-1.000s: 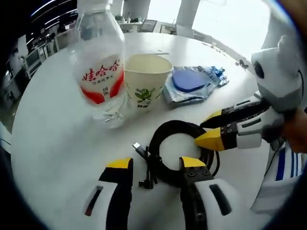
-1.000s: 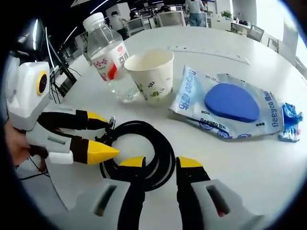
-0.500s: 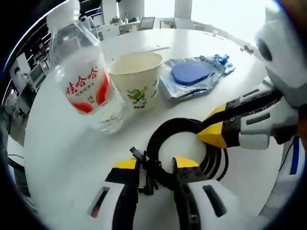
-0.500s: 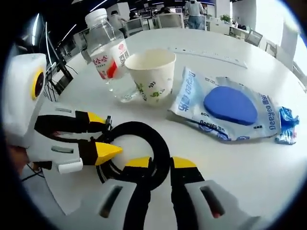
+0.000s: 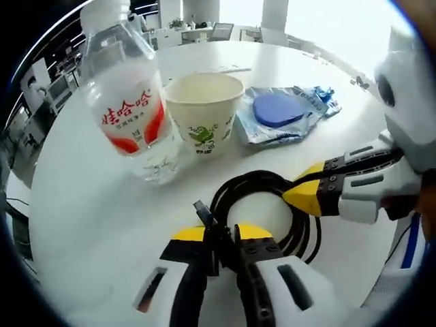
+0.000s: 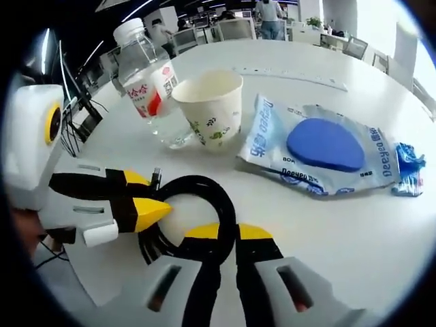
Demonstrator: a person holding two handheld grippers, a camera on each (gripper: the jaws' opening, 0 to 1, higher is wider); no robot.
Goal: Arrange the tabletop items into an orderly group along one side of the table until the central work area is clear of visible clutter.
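A coiled black cable (image 5: 248,180) lies on the white round table (image 5: 88,204) in front of both grippers. My left gripper (image 5: 220,234) is shut on the coil's near edge by its plug end. In from the right reaches my right gripper (image 5: 306,184), its yellow tips clamped over the coil's right side. In the right gripper view, my right gripper (image 6: 228,231) is shut on the cable (image 6: 204,184), and the left gripper (image 6: 151,196) grips the coil's left side. Behind the cable stand a water bottle (image 5: 129,102), a paper cup (image 5: 204,112) and a blue packet (image 5: 283,112).
The bottle (image 6: 146,82), the cup (image 6: 211,105) and the packet (image 6: 327,146) sit in a row across the table (image 6: 354,225). A flat strip (image 6: 293,73) lies further back. Office chairs and desks stand beyond the table's far edge.
Both grippers' jaws have closed from open onto the black cable coil, the left near the plug end and the right on the opposite side. Bottle, cup and packet stay put.
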